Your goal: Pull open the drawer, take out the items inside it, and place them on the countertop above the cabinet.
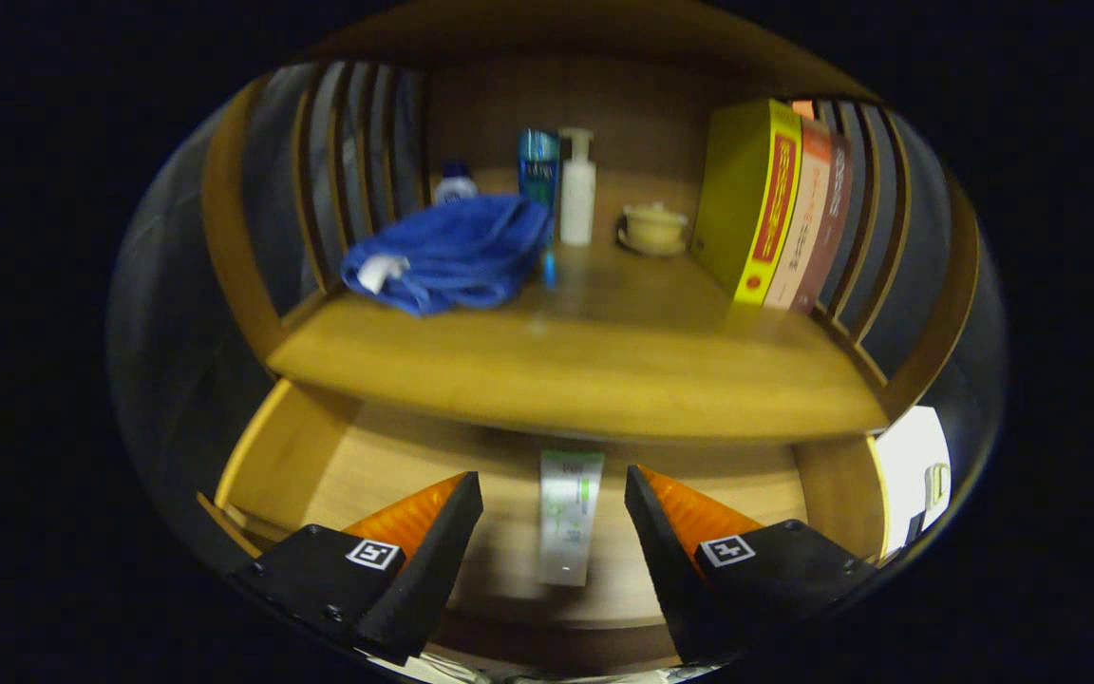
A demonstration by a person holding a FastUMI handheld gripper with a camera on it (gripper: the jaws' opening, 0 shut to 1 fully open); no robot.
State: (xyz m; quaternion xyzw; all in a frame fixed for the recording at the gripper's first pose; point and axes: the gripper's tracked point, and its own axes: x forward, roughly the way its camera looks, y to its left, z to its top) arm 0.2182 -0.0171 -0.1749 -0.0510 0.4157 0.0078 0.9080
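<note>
The gripper (554, 494) is spread wide and holds nothing. A white-and-green tube (569, 518) lies in the open drawer (367, 465) between the fingers, long axis toward 12 o'clock (countertop (604, 370) just above).

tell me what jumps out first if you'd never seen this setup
The open drawer comes first, with a white and green tube lying flat in it, just ahead of the open gripper and in line with the gap between its fingers. Above, on the countertop, a crumpled blue towel sits at the left and a yellow book stands upright at the right, with a white pump bottle between them farther back.
</note>
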